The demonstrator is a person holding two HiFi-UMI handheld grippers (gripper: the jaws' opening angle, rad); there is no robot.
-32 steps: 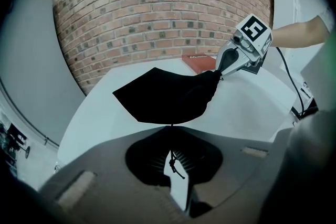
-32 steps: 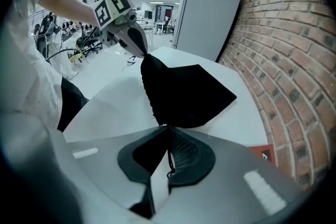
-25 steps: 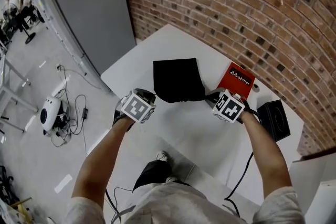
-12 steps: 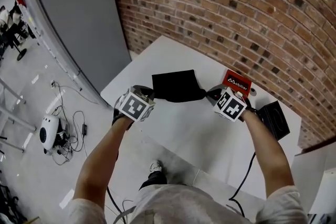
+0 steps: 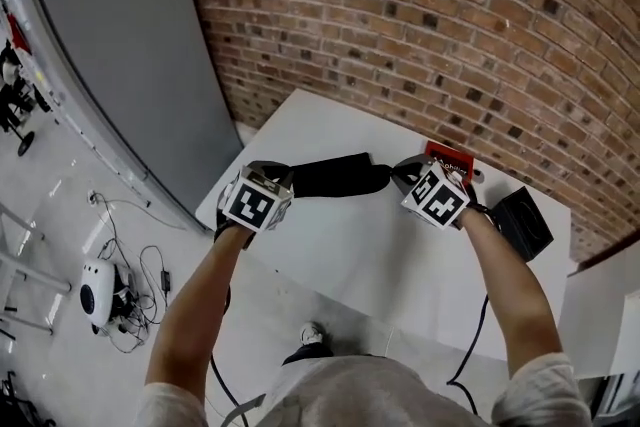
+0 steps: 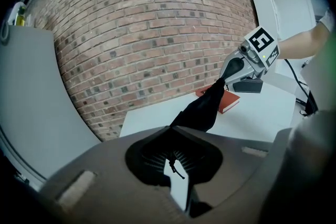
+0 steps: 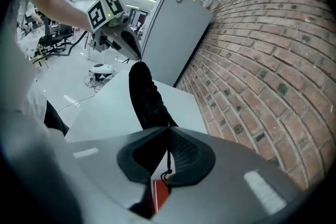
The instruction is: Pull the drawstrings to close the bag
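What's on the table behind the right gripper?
A red book, mostly covered by the right gripper; only its far edge shows. A black box sits nearby.

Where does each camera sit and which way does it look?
Head view: on the person's head, looking down at the white table; both forearms, left gripper and right gripper show.
Left gripper view: on the left gripper, looking along jaws shut on the left drawstring toward the brick wall; right forearm shows.
Right gripper view: on the right gripper, jaws shut on the right drawstring, facing the grey wall panel; left arm shows.
Shared: all show the black cloth bag stretched between both grippers.
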